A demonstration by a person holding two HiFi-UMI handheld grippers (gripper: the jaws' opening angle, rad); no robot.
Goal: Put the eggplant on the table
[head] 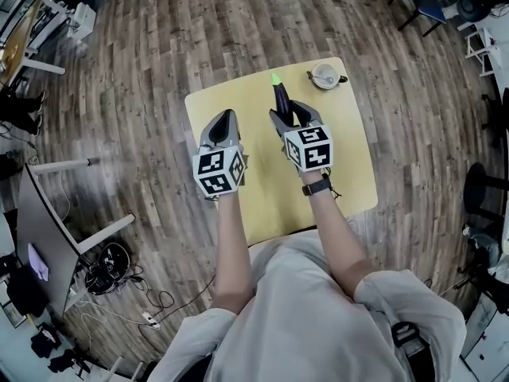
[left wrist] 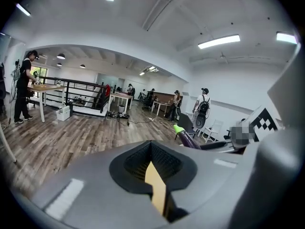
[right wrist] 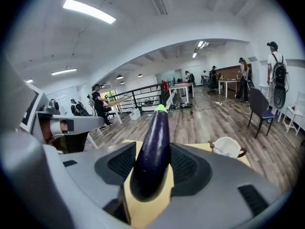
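Head view shows the yellow table (head: 350, 165) as the largest thing, bare across its middle and near half. Over the table's middle, the right gripper (head: 286, 111) pinches the eggplant (head: 281, 94) between both pads. The dark body lies along the jaws and the green stem end points toward the table's far edge. The eggplant seems to hang above the tabletop, not resting on it. Over the table's left part, the left gripper (head: 223, 122) has its jaws pressed together on nothing.

To do this step well, I judge the eggplant should come down low and nearly flat until its underside meets the table. Only then should the jaws spread, slowly, since a round body can roll.

The stem tip lies near the table's far edge, and a white cup (head: 324, 76) stands by the table's far right corner. The open middle of the table is the safer spot, well clear of both.
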